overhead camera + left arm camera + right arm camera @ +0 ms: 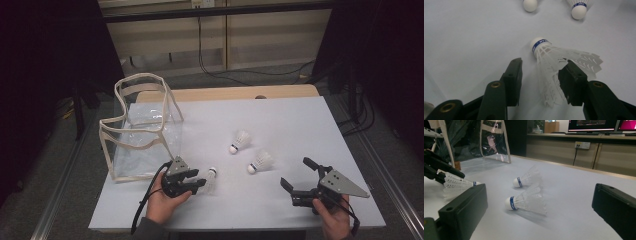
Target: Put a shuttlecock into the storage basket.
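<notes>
Three white shuttlecocks with blue bands lie on the pale table (280, 115). My left gripper (199, 181) is open, and its jaws straddle the feather skirt of the nearest shuttlecock (212, 178). In the left gripper view that shuttlecock (549, 62) lies cork end away from me; the right jaw touches the feathers and the left jaw stands apart. Beyond it are the other two shuttlecocks (530, 4) (579, 8). My right gripper (296, 174) is wide open at the front right with nothing between its jaws, which point toward the closest shuttlecock (524, 201).
A clear plastic bag (142, 130) with cream trim and handles stands open at the table's left, just behind my left gripper. Wooden cabinets and cables run along the back. A dark floor surrounds the table edges.
</notes>
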The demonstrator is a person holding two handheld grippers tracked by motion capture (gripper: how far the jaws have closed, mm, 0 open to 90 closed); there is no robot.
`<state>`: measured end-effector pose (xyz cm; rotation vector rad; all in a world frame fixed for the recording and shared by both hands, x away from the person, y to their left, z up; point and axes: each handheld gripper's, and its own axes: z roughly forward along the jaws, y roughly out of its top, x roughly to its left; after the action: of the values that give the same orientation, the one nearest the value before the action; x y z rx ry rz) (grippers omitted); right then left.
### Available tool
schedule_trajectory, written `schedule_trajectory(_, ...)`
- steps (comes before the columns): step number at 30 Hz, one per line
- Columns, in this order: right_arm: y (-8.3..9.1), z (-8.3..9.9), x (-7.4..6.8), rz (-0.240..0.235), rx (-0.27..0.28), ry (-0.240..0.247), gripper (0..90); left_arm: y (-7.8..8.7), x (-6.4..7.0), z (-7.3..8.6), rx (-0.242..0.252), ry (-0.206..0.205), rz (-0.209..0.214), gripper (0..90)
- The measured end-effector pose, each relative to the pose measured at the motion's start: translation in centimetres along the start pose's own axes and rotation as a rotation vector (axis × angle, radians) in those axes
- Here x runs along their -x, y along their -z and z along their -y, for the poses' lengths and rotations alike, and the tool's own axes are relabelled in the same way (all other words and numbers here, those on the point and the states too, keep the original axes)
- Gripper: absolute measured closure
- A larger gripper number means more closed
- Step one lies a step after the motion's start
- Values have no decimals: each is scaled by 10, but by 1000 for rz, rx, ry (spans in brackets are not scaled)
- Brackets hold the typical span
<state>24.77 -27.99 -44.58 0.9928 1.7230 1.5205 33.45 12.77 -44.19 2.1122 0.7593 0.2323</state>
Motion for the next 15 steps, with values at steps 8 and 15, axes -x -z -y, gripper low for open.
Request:
schedule_trajectory(8, 3, 0, 1, 13, 3, -1, 1, -3, 1, -1, -14, -2, 1, 605)
schedule_trajectory(15, 6, 1, 1, 19, 1, -3, 1, -8, 0, -3, -20, 13, 15, 654)
